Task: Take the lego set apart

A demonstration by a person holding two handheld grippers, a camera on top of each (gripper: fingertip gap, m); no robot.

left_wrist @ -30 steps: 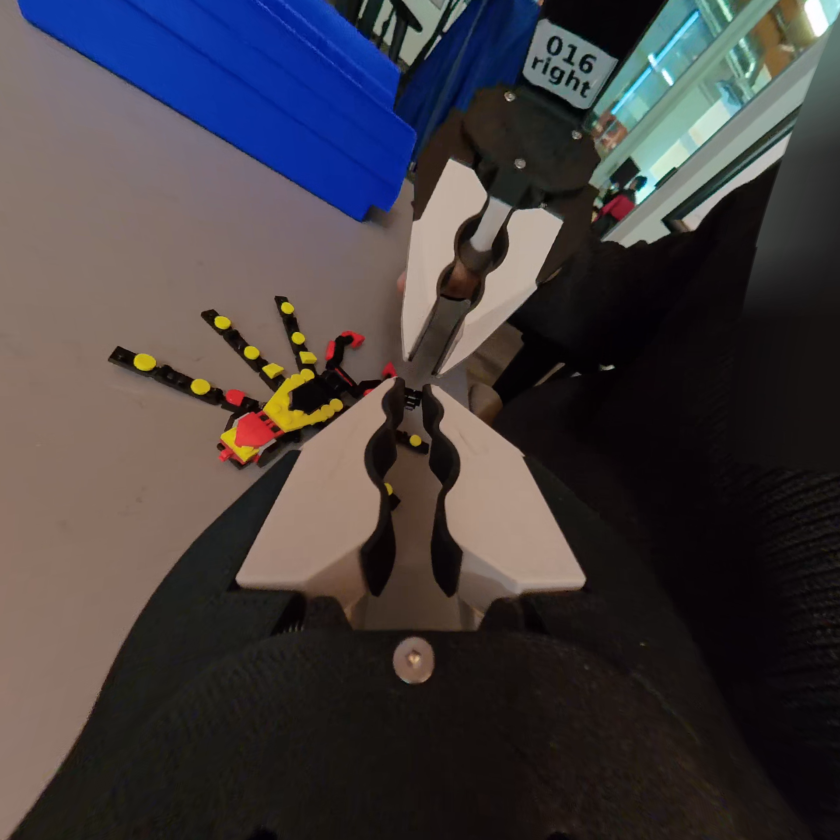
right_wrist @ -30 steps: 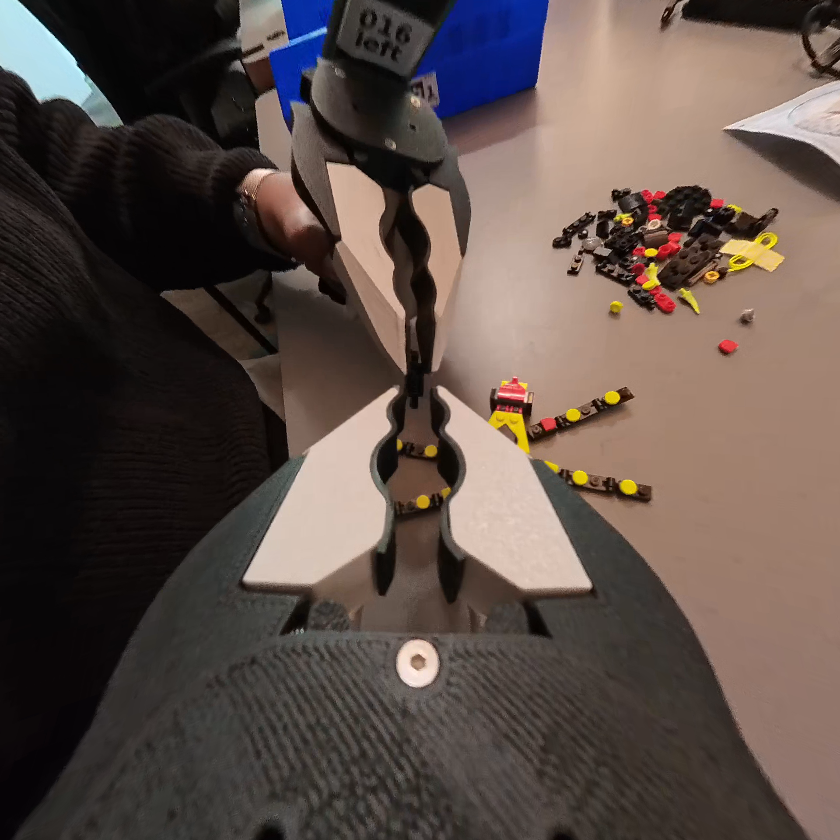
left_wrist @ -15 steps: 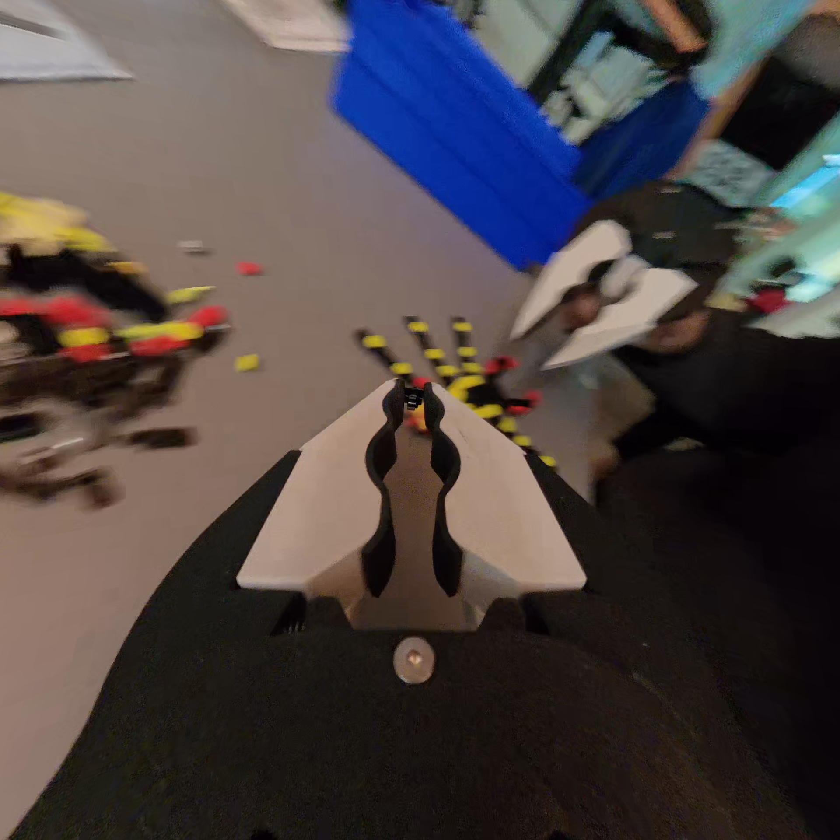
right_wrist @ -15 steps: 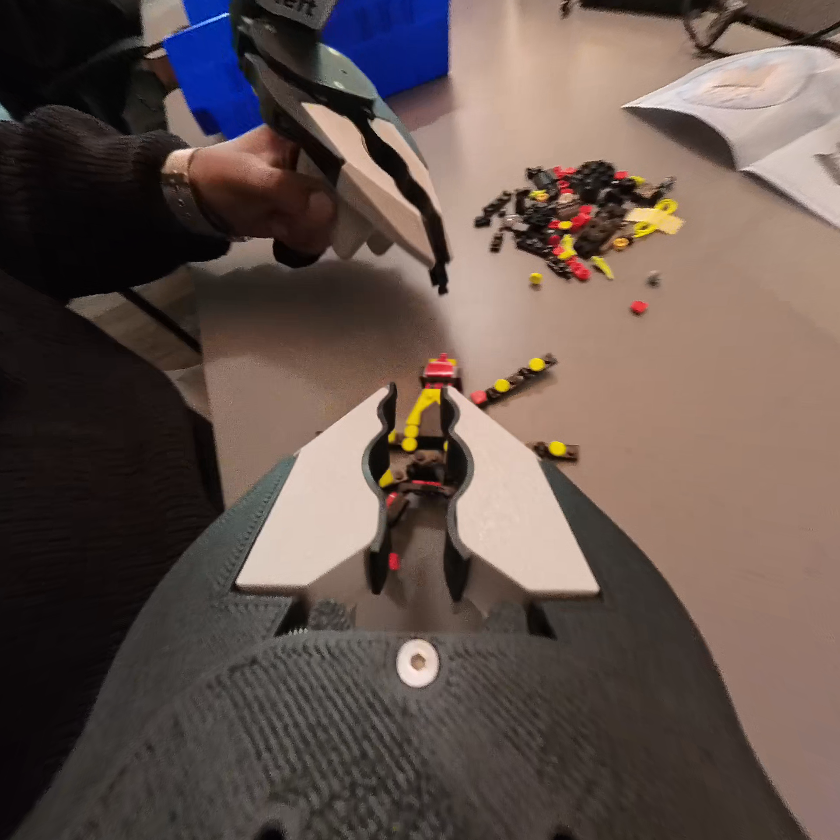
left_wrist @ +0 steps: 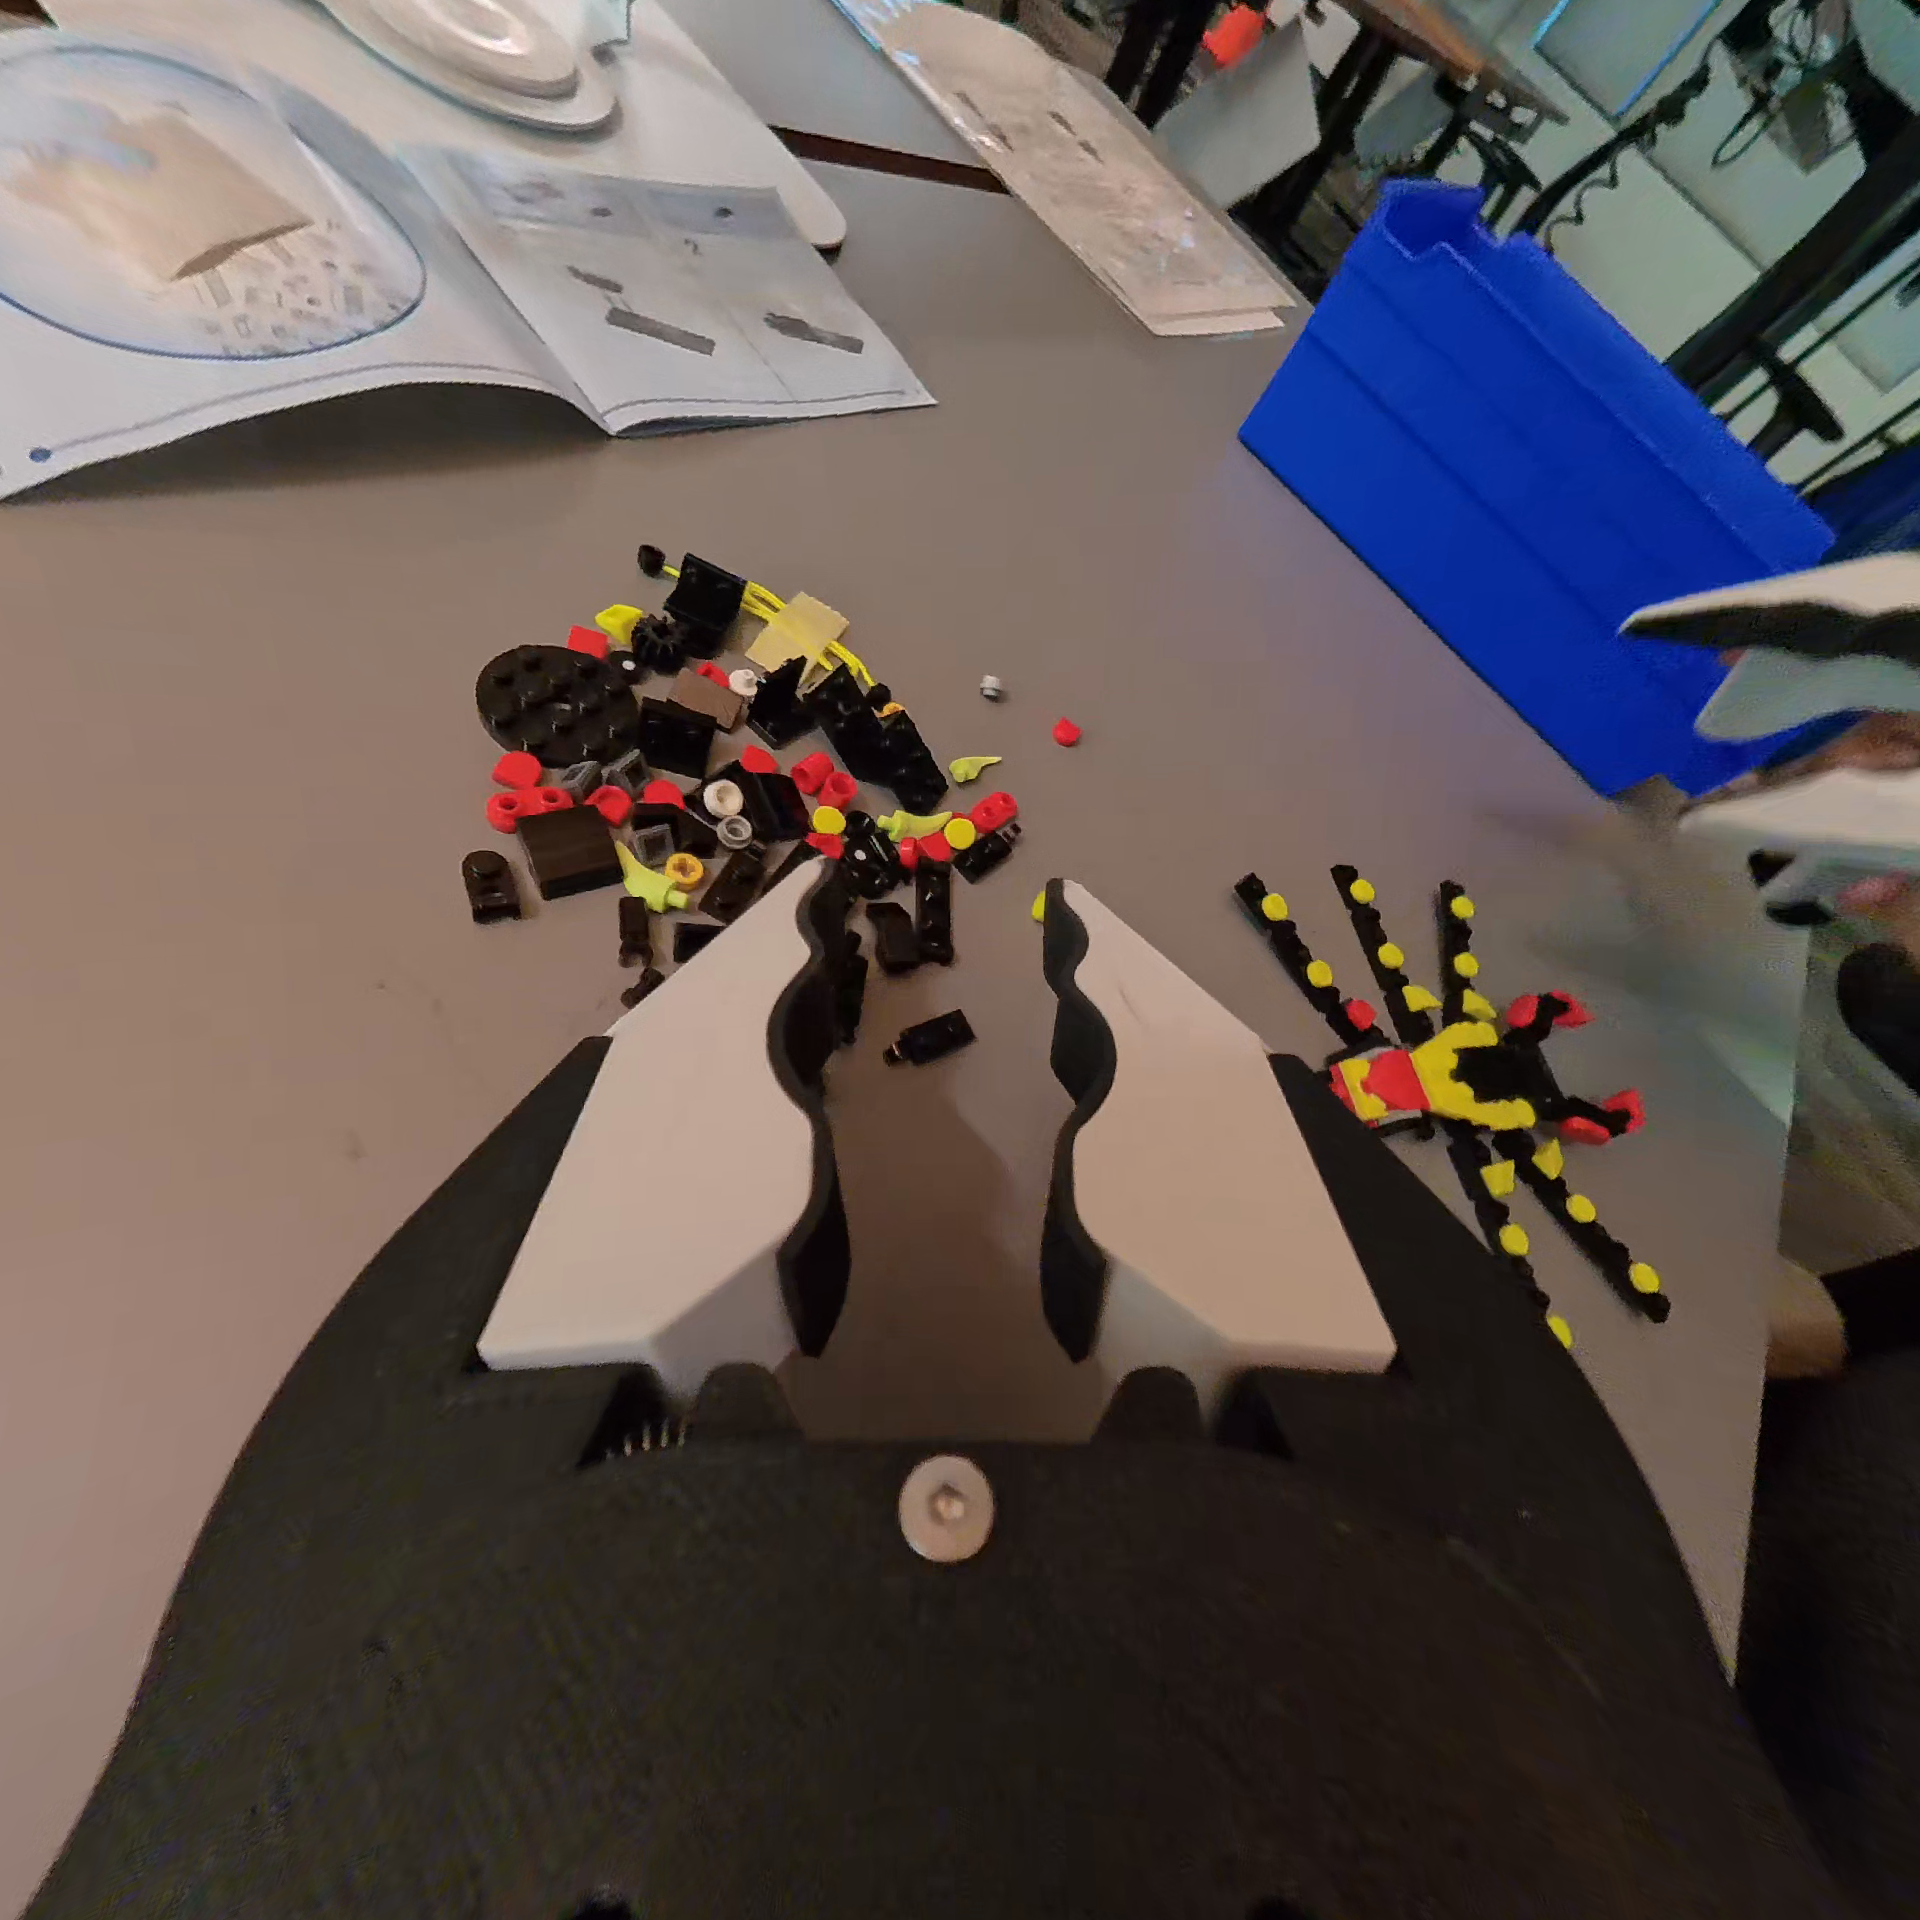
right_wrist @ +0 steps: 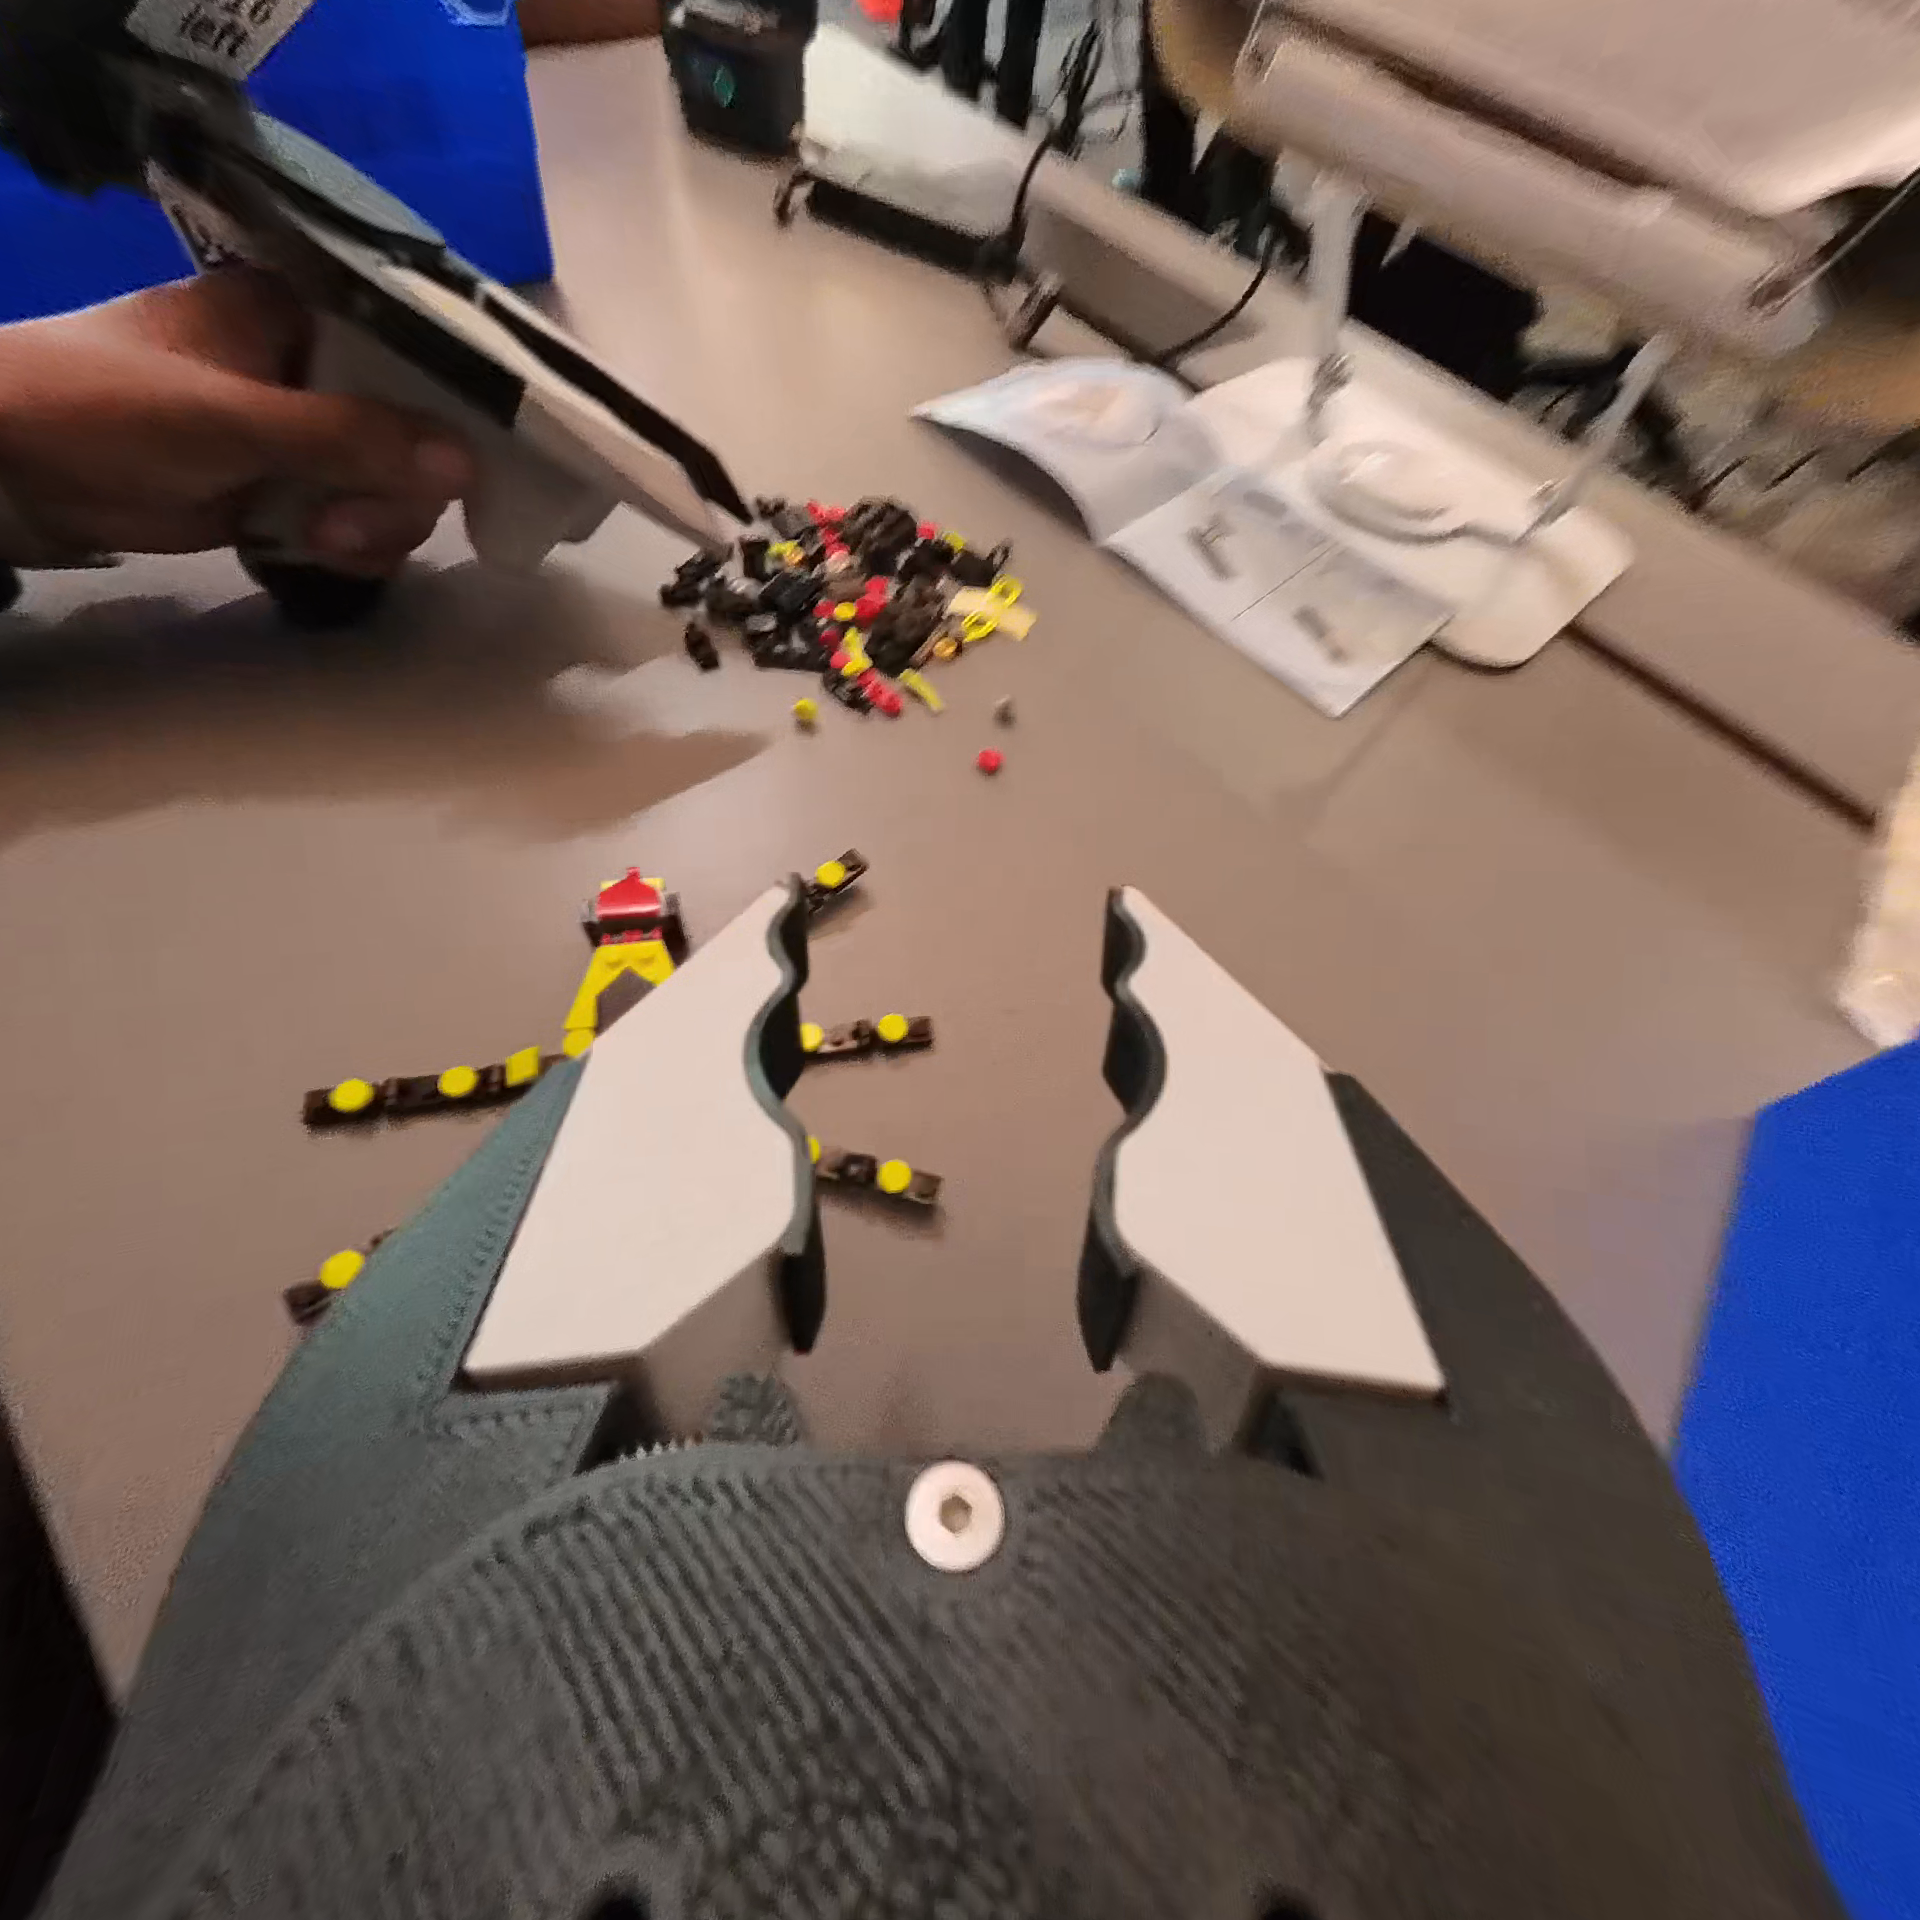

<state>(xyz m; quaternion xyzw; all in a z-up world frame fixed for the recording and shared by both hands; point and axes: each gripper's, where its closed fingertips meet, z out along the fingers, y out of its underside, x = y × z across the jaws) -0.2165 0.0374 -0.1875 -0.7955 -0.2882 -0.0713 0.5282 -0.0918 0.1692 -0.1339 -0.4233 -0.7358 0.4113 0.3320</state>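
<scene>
- Grey table [left_wrist: 260, 1039] carries all parts; open instruction booklet [left_wrist: 644, 301] at far edge, blue bin [left_wrist: 1538, 488] beside it.
- Left gripper [left_wrist: 935, 899]: jaws spread, empty, tips angled down at near edge of loose brick pile [left_wrist: 727, 769]; a hand [right_wrist: 197, 436] grips it.
- Right gripper [right_wrist: 951, 899]: jaws spread, empty, raised over bare table.
- Spider-like lego model [left_wrist: 1455, 1081] lies flat, just left of right gripper's left finger.
- Small black piece [left_wrist: 930, 1039] lies between left gripper's fingers.
</scene>
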